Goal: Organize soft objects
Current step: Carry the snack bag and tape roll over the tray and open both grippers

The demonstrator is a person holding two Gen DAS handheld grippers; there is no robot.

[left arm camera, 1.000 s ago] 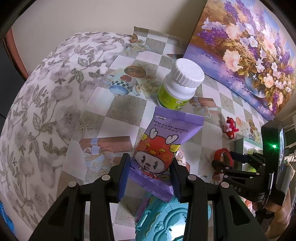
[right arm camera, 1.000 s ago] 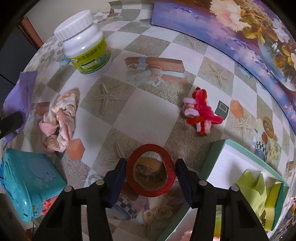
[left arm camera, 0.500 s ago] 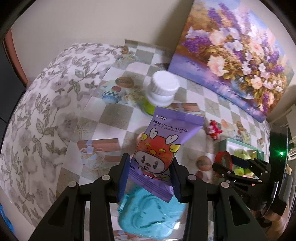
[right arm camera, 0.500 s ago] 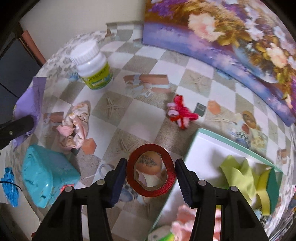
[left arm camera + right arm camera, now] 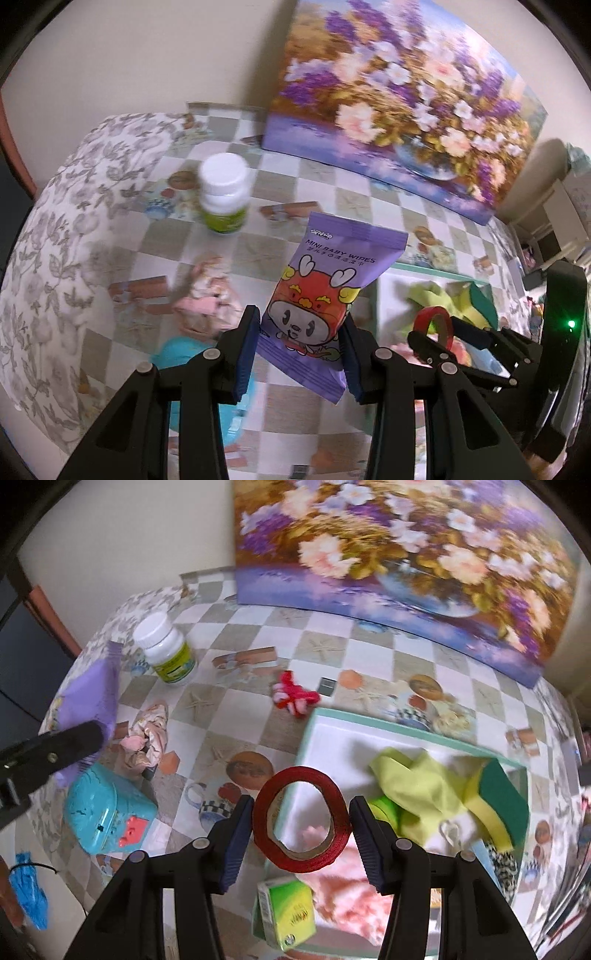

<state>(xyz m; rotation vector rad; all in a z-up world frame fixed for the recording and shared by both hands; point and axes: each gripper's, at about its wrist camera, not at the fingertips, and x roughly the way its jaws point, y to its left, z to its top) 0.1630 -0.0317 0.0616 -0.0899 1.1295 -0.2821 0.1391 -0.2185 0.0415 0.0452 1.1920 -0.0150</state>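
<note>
Up off the checkered table, the left gripper is pinching a purple pack of baby wipes by its lower half, the pack standing upright between the pads and blocking what lies straight ahead. Beyond its left jaw are sitting a crumpled pink cloth and, farther off, one white pill bottle; a teal plastic case is showing below that same jaw, partly covered by it and blurred.

Meanwhile the right gripper is clamping a single red tape roll across its width, the ring standing on edge. Through and under the ring is lying a white tray with a green rim. Ahead of the right jaw, inside the tray, are resting one yellow-green cloth and one yellow-and-green sponge. Beneath the jaws are showing something pink and fluffy and a small green box, both partly cut off by the fingers; whether the box is lying inside the tray is hard to tell. Past the tray's far edge a red-and-pink pipe-cleaner figure is lying on the table, with a floral painting leaning behind everything. Far off the left jaw, a blue scrap is lying at the table's edge, too smeared to identify.
</note>
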